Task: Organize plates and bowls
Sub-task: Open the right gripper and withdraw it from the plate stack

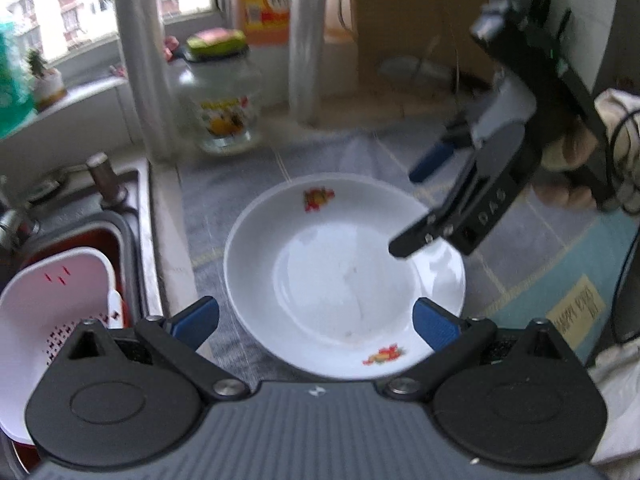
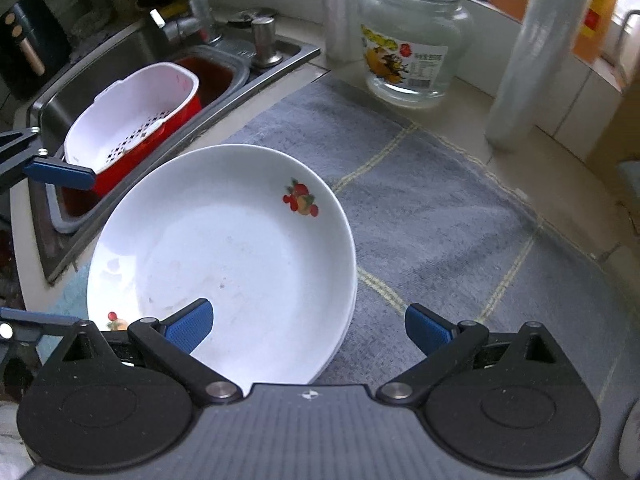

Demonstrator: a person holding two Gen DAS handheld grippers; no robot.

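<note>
A white plate with small fruit prints lies on a grey mat beside the sink. In the right wrist view the plate shows layered rims at its right edge, so it seems to top a short stack. My left gripper is open just above the plate's near rim, holding nothing. My right gripper is open too, one blue pad over the plate's inside and the other over the mat. In the left wrist view the right gripper hovers above the plate's far right rim, held by a hand.
The sink to the left holds a red basin with a white colander in it. A glass jar with a green lid, two rolls of clear film and an orange bottle stand along the back. A cardboard box stands at the back right.
</note>
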